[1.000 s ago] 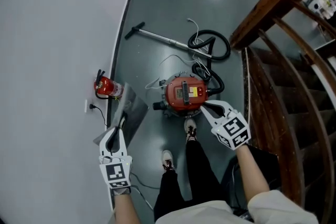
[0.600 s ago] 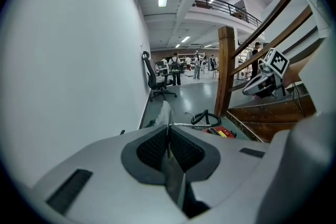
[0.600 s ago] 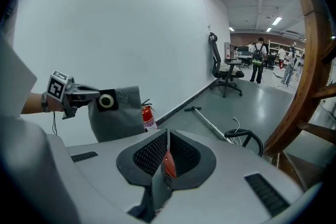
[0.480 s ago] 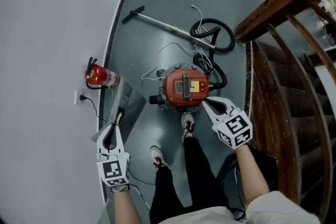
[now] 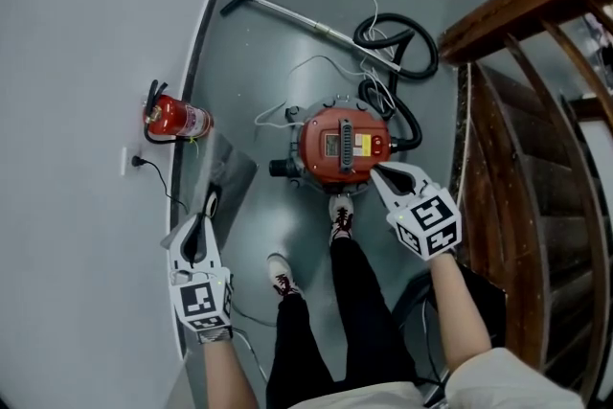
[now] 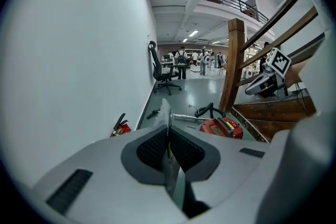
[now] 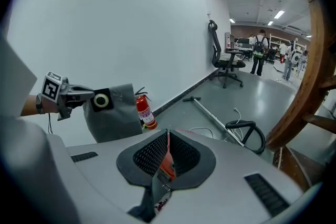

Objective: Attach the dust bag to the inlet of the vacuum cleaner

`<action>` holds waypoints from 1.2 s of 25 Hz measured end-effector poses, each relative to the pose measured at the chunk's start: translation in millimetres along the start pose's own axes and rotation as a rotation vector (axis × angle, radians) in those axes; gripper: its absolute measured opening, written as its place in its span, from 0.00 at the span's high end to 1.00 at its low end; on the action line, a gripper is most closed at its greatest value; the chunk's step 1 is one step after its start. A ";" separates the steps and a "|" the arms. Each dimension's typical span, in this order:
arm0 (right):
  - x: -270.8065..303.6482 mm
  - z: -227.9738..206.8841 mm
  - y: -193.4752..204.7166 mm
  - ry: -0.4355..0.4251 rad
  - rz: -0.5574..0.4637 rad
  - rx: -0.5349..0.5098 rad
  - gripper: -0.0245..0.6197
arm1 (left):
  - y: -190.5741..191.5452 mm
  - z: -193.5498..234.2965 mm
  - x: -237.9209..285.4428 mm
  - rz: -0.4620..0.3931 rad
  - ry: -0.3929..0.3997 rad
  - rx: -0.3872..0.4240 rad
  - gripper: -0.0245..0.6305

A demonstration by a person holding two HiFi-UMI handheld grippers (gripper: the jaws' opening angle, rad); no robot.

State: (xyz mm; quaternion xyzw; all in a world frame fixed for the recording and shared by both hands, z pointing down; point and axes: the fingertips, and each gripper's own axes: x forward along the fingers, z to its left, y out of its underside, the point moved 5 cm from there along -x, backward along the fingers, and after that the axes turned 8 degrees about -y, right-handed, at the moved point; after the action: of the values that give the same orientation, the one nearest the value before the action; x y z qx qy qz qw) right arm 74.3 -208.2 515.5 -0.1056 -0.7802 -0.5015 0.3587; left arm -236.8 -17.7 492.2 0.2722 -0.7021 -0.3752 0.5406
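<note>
**Head view:** the left gripper (image 5: pixel 210 199) clamps the grey dust bag (image 5: pixel 231 171), which is held near the wall and apart from the red vacuum cleaner (image 5: pixel 343 144). The right gripper (image 5: pixel 375 170) reaches the cleaner's rim.

**Left gripper view:** the jaws pinch the bag, which is seen only edge-on.

**Right gripper view:** the jaws are together. Red casing shows behind them, but contact is unclear.

Floor tally: one red round vacuum cleaner (image 5: pixel 343 147), one grey fabric dust bag (image 5: pixel 233 173), one red fire extinguisher (image 5: pixel 173 118), one black coiled hose (image 5: pixel 416 127), one metal wand (image 5: pixel 306 22), two grey grippers: left gripper (image 5: pixel 209 204), right gripper (image 5: pixel 376 171).
</note>
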 end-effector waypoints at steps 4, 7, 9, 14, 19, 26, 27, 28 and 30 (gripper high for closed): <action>17.3 -7.1 13.5 -0.009 0.032 -0.007 0.91 | 9.0 -3.5 10.8 0.001 -0.009 -0.010 0.93; 30.3 -14.4 21.6 -0.008 0.038 -0.006 0.91 | 20.1 -5.2 19.9 0.010 -0.015 -0.015 0.93; 38.4 -20.9 25.6 0.001 0.034 0.001 0.91 | 28.7 -8.5 26.4 0.022 -0.015 -0.012 0.93; 56.7 -34.0 34.0 -0.003 0.037 0.017 0.91 | 53.3 -19.4 40.5 0.053 -0.009 -0.009 0.93; 66.5 -42.6 43.8 -0.031 0.014 0.057 0.91 | 73.6 -28.5 56.7 0.079 -0.005 -0.018 0.93; 85.5 -53.2 65.2 -0.061 0.021 0.094 0.91 | 97.4 -36.9 80.4 0.097 0.003 -0.025 0.93; 88.6 -54.2 67.1 -0.067 0.016 0.107 0.91 | 99.6 -37.4 83.1 0.101 0.006 -0.025 0.93; 91.6 -55.2 68.6 -0.071 0.008 0.122 0.91 | 102.1 -37.7 85.9 0.105 0.008 -0.029 0.93; 96.0 -57.5 71.9 -0.078 -0.005 0.153 0.89 | 108.8 -38.5 90.3 0.117 0.011 -0.049 0.93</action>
State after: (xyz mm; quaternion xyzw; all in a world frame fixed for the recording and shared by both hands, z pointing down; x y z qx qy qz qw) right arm 69.0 -242.2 644.0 -0.0953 -0.8299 -0.4367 0.3339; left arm -221.3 -35.8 636.8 0.2193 -0.7043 -0.3587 0.5720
